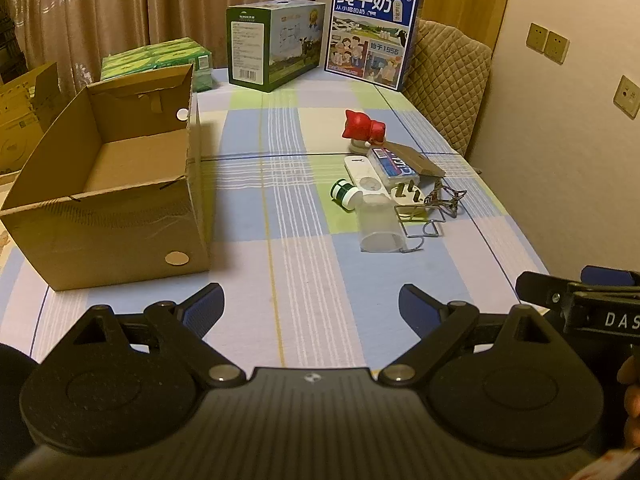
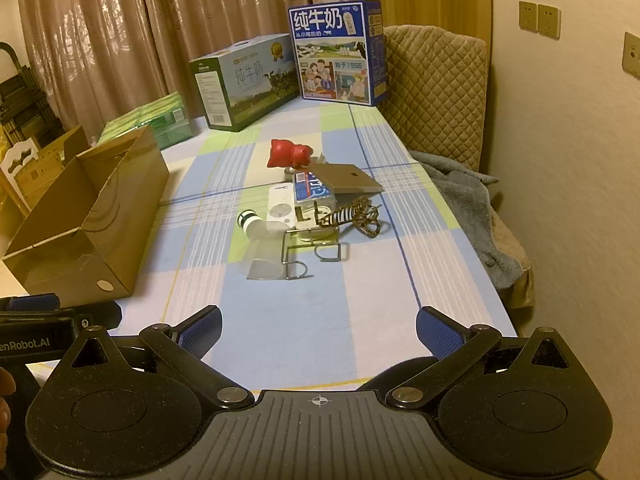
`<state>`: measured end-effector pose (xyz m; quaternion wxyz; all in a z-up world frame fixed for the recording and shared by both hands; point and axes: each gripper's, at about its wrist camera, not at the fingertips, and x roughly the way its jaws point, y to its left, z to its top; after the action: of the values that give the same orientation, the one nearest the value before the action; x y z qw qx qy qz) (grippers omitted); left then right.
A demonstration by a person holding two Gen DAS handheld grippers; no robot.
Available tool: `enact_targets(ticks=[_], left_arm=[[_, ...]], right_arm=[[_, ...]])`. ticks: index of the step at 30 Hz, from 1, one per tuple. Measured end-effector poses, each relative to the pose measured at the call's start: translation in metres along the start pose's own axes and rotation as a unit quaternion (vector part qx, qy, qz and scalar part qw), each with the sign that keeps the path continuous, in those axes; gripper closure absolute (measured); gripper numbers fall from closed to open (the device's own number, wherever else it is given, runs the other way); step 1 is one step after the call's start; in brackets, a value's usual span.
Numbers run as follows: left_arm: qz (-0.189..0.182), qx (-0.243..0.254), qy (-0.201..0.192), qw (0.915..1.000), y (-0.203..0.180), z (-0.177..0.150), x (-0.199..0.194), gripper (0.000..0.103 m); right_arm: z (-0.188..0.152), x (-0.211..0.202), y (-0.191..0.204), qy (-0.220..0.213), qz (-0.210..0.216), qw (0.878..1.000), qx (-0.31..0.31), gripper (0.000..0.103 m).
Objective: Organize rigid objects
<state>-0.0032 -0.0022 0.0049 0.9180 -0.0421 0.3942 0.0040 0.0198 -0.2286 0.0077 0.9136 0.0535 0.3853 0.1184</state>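
Left wrist view: a cluster of hard items, a glossy red figurine [image 1: 363, 124], a clear plastic cup [image 1: 377, 224] on its side and bent wire hooks [image 1: 420, 220], lies on the checked tablecloth [image 1: 288, 200], right of the open corrugated cardboard box [image 1: 120, 184]. Left gripper [image 1: 311, 304] and right gripper [image 2: 319, 330] both gape wide, holding nothing.

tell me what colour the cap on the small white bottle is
Green, with white stripes, on the small white plastic bottle; clearest in the left wrist view.
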Motion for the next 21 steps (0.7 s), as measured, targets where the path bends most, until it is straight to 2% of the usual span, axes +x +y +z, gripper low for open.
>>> enact_targets(ticks=[21], left_arm=[[-0.001, 0.0, 0.004, 1.0, 0.0006, -0.001, 0.0027, 0.011]], right_arm=[[0.0026, 0.0005, 0.0014, 0.001, -0.001, 1.0, 0.002, 0.002]])
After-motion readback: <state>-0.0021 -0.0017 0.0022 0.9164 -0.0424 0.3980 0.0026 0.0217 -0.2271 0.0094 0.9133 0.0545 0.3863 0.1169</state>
